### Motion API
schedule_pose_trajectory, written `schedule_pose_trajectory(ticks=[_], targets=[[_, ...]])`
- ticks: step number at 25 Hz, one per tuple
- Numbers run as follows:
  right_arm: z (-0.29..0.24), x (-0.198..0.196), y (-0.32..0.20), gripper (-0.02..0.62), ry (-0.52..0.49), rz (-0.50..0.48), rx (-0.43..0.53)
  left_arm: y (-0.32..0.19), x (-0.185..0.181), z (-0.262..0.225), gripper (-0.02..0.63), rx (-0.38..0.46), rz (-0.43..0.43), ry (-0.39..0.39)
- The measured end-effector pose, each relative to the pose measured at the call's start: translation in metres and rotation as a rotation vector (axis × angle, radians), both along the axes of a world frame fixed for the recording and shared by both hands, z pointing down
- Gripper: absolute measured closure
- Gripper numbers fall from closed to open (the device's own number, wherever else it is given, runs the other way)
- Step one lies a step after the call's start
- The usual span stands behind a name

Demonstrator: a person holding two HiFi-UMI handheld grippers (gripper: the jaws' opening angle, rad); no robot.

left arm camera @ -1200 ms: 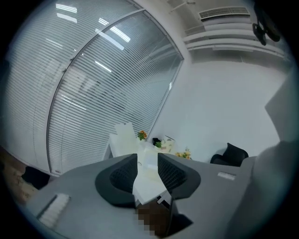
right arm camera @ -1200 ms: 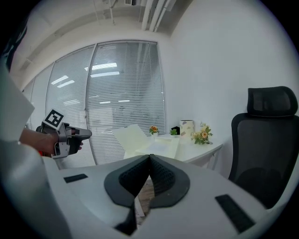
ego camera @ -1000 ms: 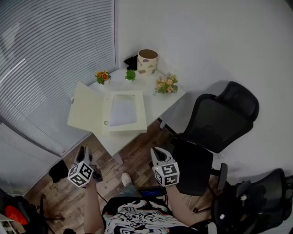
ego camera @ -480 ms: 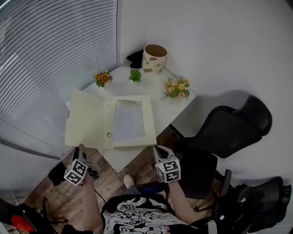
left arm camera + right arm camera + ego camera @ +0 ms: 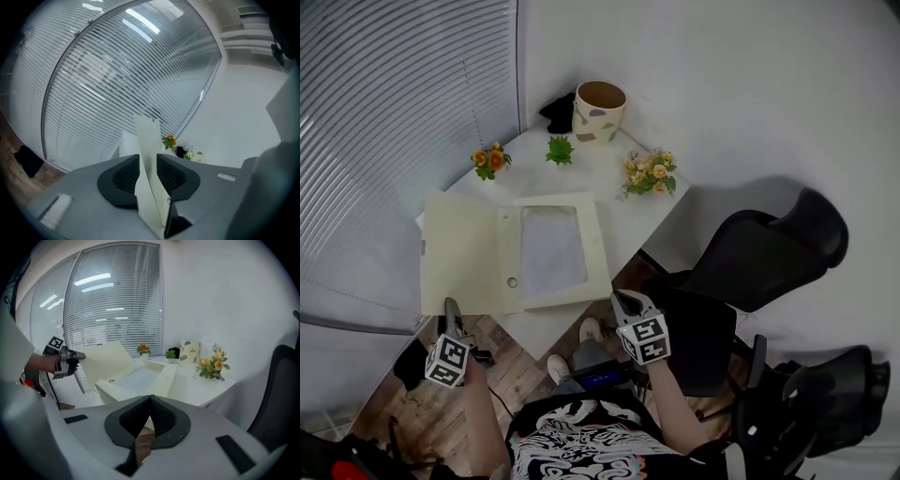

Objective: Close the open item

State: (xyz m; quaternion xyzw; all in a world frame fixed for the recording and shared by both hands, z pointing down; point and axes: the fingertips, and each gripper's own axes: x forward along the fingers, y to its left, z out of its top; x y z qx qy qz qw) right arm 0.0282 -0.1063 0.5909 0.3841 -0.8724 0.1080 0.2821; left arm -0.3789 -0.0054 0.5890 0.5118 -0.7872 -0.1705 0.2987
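**A:** Task item, position?

**B:** Cream file box (image 5: pixel 551 251), open, lying on the white table (image 5: pixel 623 202) near the front edge. The shallow tray has a greyish-white inside. The lid (image 5: pixel 459 253) is swung out to the tray's left and overhangs the table edge on the side of the blinds (image 5: pixel 384 112). In the right gripper view the lid appears to slope up and away from the tray.

**A:** Left claw?

**B:** The left claw (image 5: pixel 450 306) is at the lid's near outer corner. Its jaws have just been closing, and the thin lid panel runs edge-on between them. The panel fills the gap, with the pads on both of its faces, so the claw has a grip on the lid.

**A:** Right claw?

**B:** The right claw (image 5: pixel 620 298) is off the table's front corner, beside the tray and not touching it. Its jaw tips are together with nothing between them. Wooden floor (image 5: pixel 516 361) shows through the slit lower down.

**A:** Surroundings?

**B:** At the back of the table stands a patterned pot (image 5: pixel 599 111) with something dark (image 5: pixel 557 112) just beside it. In front of the pot is a small green plant (image 5: pixel 559 148). Orange flowers (image 5: pixel 488 157) are toward the blinds, and a yellow bunch (image 5: pixel 649 173) is toward the right edge. All of these are well apart from the box. A black office chair (image 5: pixel 769 258) stands to the table's right.
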Motion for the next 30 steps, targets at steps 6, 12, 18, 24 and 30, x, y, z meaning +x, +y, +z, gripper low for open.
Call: schedule_pose_trajectory(ticks=[6, 12, 18, 24, 30], targets=[[0.016, -0.006, 0.001, 0.592, -0.003, -0.037, -0.025, 0.000, -0.003, 0.001, 0.577, 0.032, -0.030, 0.019], [0.033, -0.009, -0.002, 0.592, 0.007, -0.076, -0.049, -0.002, -0.007, 0.003, 0.584, 0.019, -0.053, 0.021], [0.043, -0.009, -0.004, 0.592, 0.012, -0.086, -0.061, 0.002, -0.009, 0.006, 0.584, -0.014, -0.070, 0.032], [0.044, -0.010, -0.005, 0.592, -0.020, -0.082, -0.062, 0.001, -0.013, 0.008, 0.586, -0.037, -0.065, -0.003], [0.044, -0.009, -0.004, 0.592, -0.018, -0.079, -0.064, -0.002, -0.010, 0.003, 0.586, -0.034, -0.043, -0.030]])
